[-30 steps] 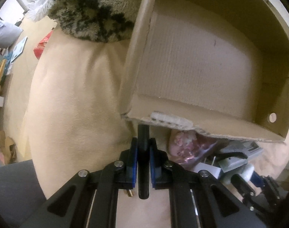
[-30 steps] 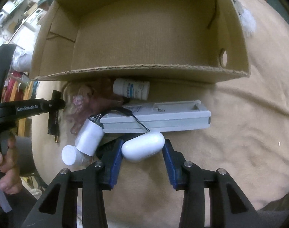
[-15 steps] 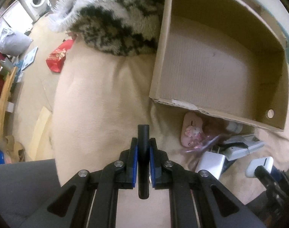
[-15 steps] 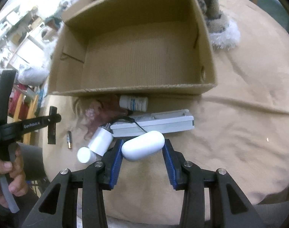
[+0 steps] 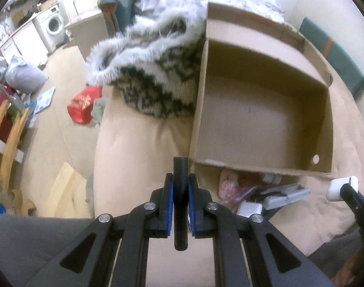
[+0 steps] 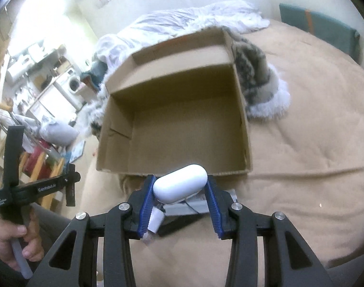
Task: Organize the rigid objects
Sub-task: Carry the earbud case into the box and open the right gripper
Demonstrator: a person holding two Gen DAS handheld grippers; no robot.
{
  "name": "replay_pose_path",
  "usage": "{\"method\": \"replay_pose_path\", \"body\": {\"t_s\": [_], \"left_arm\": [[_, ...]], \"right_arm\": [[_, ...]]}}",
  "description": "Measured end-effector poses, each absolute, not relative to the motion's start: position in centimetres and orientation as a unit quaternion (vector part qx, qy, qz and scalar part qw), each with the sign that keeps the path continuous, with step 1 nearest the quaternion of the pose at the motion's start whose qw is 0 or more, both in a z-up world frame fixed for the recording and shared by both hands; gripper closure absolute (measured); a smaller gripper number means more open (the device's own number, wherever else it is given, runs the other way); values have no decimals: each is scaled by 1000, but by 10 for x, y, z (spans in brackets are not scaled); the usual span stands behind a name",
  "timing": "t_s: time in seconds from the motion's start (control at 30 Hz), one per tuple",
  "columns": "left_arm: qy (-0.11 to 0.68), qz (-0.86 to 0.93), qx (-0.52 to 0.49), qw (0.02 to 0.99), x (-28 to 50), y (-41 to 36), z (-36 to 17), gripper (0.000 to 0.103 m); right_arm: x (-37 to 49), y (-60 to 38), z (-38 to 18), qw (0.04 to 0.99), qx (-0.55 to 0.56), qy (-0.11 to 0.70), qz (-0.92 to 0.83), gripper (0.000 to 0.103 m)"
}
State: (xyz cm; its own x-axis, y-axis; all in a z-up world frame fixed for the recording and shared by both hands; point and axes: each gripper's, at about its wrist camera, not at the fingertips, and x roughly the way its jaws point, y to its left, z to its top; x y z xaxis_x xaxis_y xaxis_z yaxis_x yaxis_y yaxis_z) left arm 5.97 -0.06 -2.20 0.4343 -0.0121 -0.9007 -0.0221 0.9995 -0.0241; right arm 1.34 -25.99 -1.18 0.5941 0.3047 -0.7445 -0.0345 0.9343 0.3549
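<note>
Two handheld grippers hang above a beige-covered bed, each already loaded and raised short of an open cardboard box (image 5: 261, 124).

From the left wrist: the left gripper (image 5: 180, 191) has its blue pads pressed tight on a slim black stick (image 5: 180, 203), held upright just off the box's near left corner. Under the box's near wall lies the unsorted heap: a pink pouch (image 5: 226, 183), a small white bottle (image 5: 273, 179), a grey-white flat case (image 5: 287, 192) and a white charger block (image 5: 250, 208). At the right edge the other claw's white load peeks in.

From the right wrist: the right gripper (image 6: 179, 189) pinches a white oval case (image 6: 180, 184) by its two ends, poised at the box's near rim. The box floor shows bare (no item is visible inside). The left gripper appears side-on at the far left, gripped by the person's hand (image 6: 17, 246).

Judged from this, the carry-to-box step is in hand; next, each claw should clear the near wall, lower inside, then release.

Only the left view shows the heap clearly; only the right view shows the whole box floor and the furry throw (image 6: 256, 71) beyond its far right corner.
</note>
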Motion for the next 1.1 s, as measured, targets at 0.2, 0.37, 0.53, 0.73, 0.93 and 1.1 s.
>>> {"method": "replay_pose_path", "body": {"t_s": [0.2, 0.37, 0.53, 0.73, 0.93, 1.1], "left_arm": [[513, -12, -17, 858, 81, -8, 2, 93], [503, -26, -15, 864, 106, -24, 14, 93], [498, -42, -6, 866, 131, -44, 21, 93], [501, -61, -6, 863, 153, -62, 17, 93], [494, -90, -15, 864, 167, -74, -4, 93], [516, -92, -13, 851, 171, -80, -39, 93]], "right_arm": [[28, -264, -1, 880, 161, 434, 106, 59], [48, -263, 13, 883, 159, 426, 113, 59], [80, -264, 24, 888, 150, 419, 116, 59], [113, -263, 24, 888, 137, 424, 113, 59], [133, -267, -8, 873, 151, 452, 106, 59], [137, -268, -36, 854, 166, 484, 98, 59]]}}
